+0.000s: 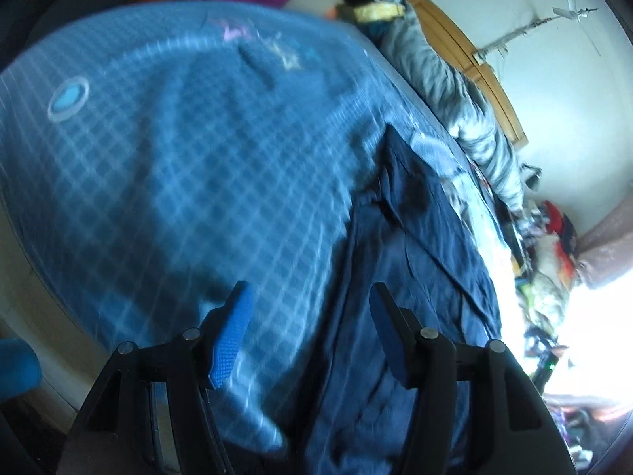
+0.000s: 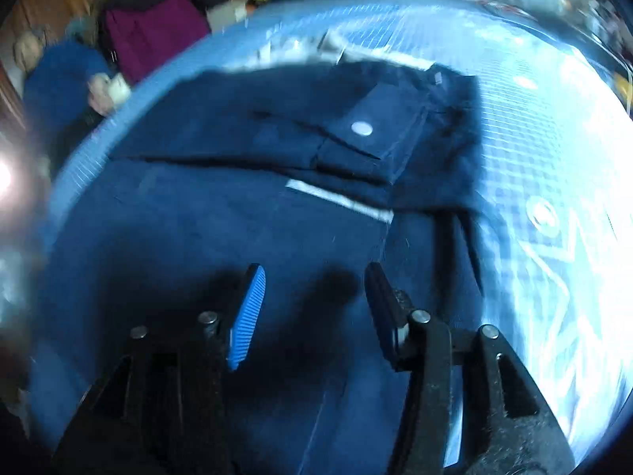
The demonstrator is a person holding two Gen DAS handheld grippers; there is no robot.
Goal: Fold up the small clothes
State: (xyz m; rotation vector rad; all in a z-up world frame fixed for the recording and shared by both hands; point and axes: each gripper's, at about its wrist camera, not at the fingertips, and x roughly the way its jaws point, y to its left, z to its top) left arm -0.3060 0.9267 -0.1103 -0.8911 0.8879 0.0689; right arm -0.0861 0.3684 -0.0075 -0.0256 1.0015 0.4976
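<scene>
A: Both grippers?
B: Left gripper (image 1: 310,308) and right gripper (image 2: 314,297) gape wide, empty — lower centre.
A: The garment (image 2: 277,126)?
B: Mid-frame on the checked cover (image 1: 178,158), partly folded, I'd say — next, grip an edge.

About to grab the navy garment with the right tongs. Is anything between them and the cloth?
Nothing visible. The right tongs hang open directly over the navy garment, which lies on the blue checked bedspread with nothing on top.
</scene>
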